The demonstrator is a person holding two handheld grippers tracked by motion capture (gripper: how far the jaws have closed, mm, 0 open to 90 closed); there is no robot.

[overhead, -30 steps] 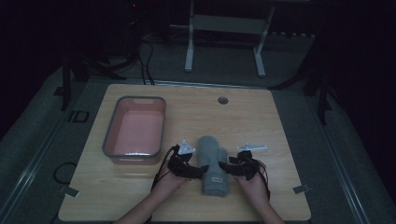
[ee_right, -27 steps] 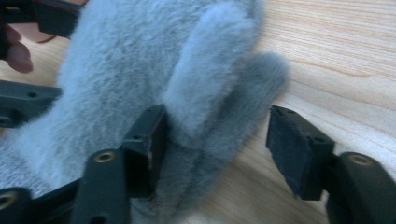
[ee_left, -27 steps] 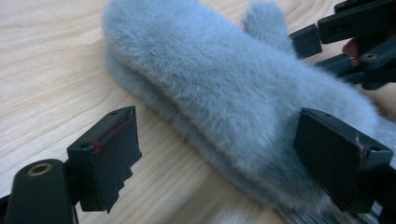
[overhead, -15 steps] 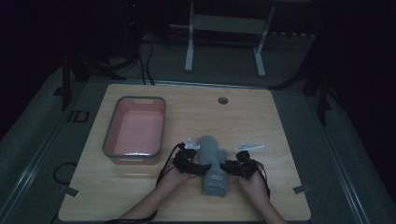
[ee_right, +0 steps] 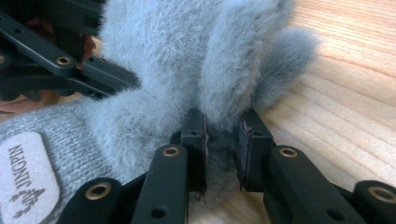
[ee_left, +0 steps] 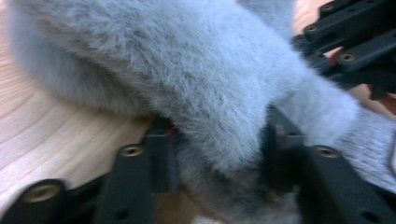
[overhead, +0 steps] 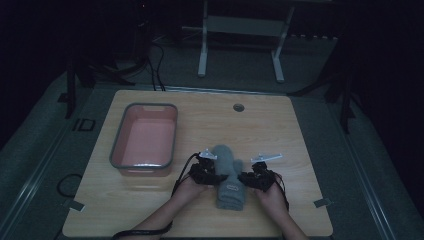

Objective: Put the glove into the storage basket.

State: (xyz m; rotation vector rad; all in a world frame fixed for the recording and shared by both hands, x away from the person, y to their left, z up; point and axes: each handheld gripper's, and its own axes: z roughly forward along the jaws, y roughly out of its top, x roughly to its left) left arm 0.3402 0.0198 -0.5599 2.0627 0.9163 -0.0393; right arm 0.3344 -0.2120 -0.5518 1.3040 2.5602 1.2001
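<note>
Left claw (ee_left: 217, 140) and right claw (ee_right: 222, 135) each pinch the fluffy grey glove (overhead: 229, 172) from opposite sides

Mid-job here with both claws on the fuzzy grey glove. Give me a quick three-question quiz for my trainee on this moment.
1. True or false: the left claw is clamped on the grey glove.
2. What does the right claw pinch? A) the glove's fuzzy edge B) the pink bin's rim C) nothing
3. On which side of the glove, in the high view, does the pink bin sit on the wooden table?

Key: 1 true; 2 A; 3 left.
</note>
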